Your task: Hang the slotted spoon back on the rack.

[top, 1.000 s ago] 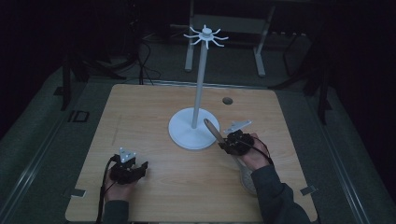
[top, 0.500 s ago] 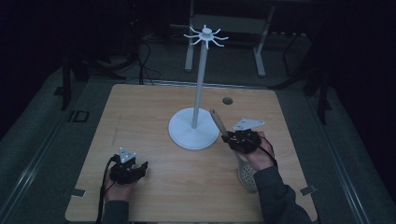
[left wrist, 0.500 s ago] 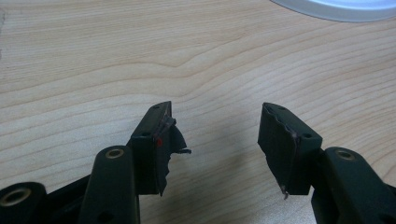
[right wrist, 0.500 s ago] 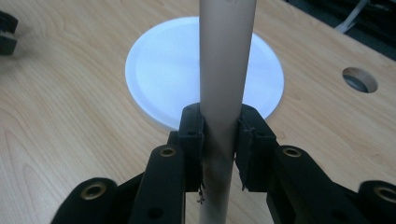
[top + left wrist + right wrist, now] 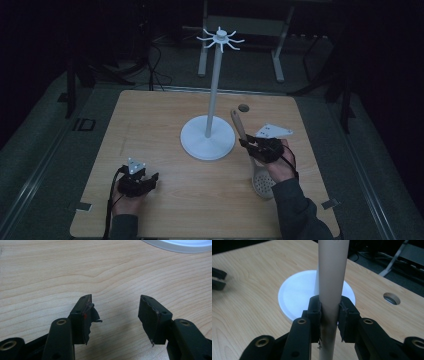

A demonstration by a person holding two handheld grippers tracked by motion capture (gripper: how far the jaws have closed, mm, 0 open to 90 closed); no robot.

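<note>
Item in hand: slotted spoon (image 5: 252, 160), wooden handle up, pale perforated head low by the person's right wrist.
Right gripper (image 5: 248, 143): pinching the spoon's handle; in the right gripper view both pads (image 5: 315, 315) press the handle (image 5: 331, 290) from either side.
Change since a second ago: spoon is raised off the table and swung from a slanted lie to nearly upright; right hand is higher and slightly further out from the stand's base.
Left gripper (image 5: 150, 179): spread, nothing between the jaws, hovering just above the table (image 5: 150, 125) at the near left; unmoved.
Stand (image 5: 215, 95): white pole on a round base at table centre, hooks at the top bare.
Meaning for task: pick-up looks complete; judged next, the handle end must travel up to a hook.
Risk: head may swing about the grip.
</note>
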